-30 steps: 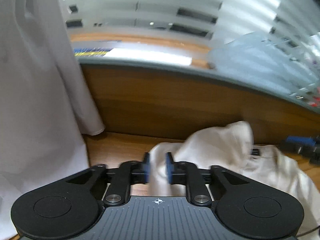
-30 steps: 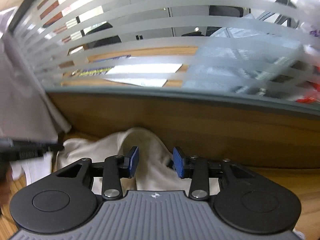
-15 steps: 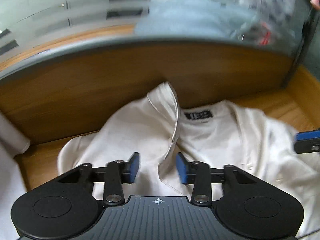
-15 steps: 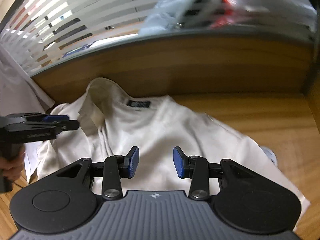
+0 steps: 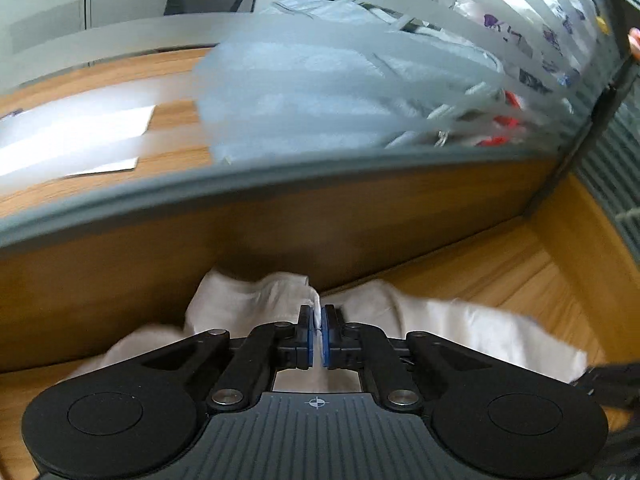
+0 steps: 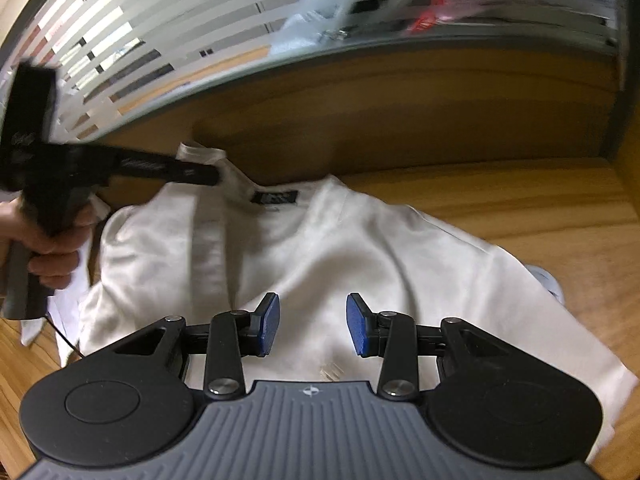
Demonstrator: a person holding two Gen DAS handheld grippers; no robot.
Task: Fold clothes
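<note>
Since a sec ago, left hand-held gripper (image 5: 318,334) has swung across the shirt (image 6: 312,256) to its collar edge by the wooden back panel (image 6: 400,120), and its jaws went from partly apart to pinched tight on a fold of the white cloth. Right hand-held gripper (image 6: 313,326) also shifted, from the shirt's edge to over its middle.

Table (image 6: 520,200), wood, carries the shirt, which lies spread w/ the collar toward the back panel and the black neck label (image 6: 276,198) facing up. Frosted striped glass (image 5: 160,40) runs above the panel. Right hand-held gripper hangs over the shirt's front, jaws about half apart, nothing between them. A hand (image 6: 44,244) grips the left tool's handle at the shirt's left side.
</note>
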